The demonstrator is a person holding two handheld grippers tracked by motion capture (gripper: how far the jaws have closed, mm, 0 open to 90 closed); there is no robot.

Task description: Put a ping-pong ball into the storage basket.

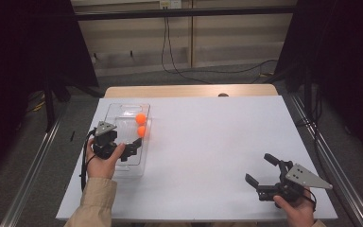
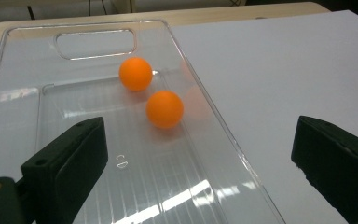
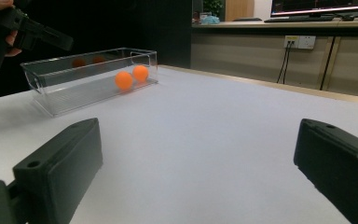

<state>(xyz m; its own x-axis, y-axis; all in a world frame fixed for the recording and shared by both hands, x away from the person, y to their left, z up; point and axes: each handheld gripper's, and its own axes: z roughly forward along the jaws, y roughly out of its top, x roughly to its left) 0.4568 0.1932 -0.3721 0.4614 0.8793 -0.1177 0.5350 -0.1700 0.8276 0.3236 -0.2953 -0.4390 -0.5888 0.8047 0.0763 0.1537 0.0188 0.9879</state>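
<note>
White table: clear bin, embossed mark unreadable, holds two orange balls; left gripper and right gripper both spread, empty.

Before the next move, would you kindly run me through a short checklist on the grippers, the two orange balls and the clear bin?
1. Left gripper jaws apart, nothing between them: ok.
2. Right gripper open and empty, low over the white table: ok.
3. Both orange balls inside the clear bin: ok.
4. Balls apart from each other: ok.
5. Bin upright, flat on the table: ok.
6. Balls fully at rest: cannot tell.
</note>
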